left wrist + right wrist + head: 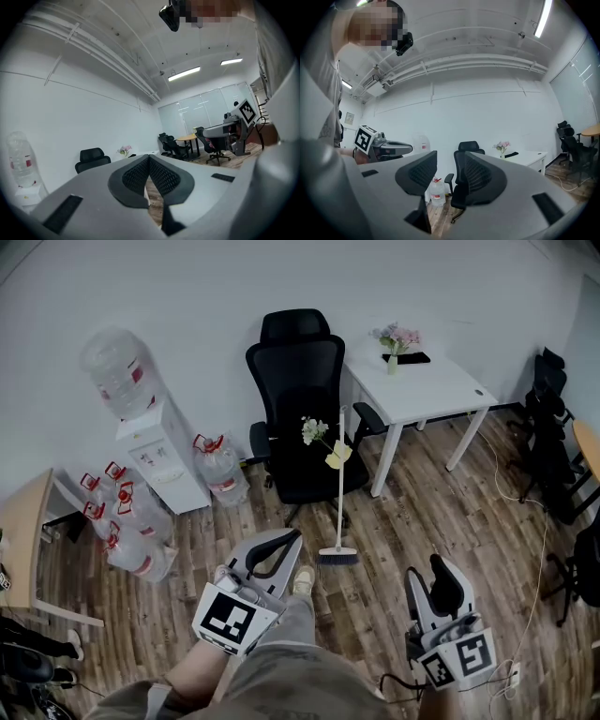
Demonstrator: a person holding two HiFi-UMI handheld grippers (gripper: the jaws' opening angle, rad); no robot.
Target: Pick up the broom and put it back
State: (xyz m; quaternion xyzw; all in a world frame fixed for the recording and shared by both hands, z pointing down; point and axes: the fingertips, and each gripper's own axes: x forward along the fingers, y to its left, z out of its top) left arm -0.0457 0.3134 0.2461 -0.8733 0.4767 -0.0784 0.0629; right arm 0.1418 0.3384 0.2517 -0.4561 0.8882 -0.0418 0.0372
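Left hand-held gripper (286, 545) nearest, by my knee: jaws pressed together, empty. Right hand-held gripper (439, 573): jaws apart, nothing between. Broom (338, 512) ahead of both, upright against black chair (300, 381), bristles on floor. I judge it light and stiff with a slick pole; I'd grip mid-handle.

The broom (338, 486) handle's top blends into the black chair (298, 381) behind it. A pale yellow thing (338, 455) on the handle is too small to identify. A wooden desk (21, 526) is cut off at the left edge. In the right gripper view, the right tongs (451, 161) cover part of the chair.
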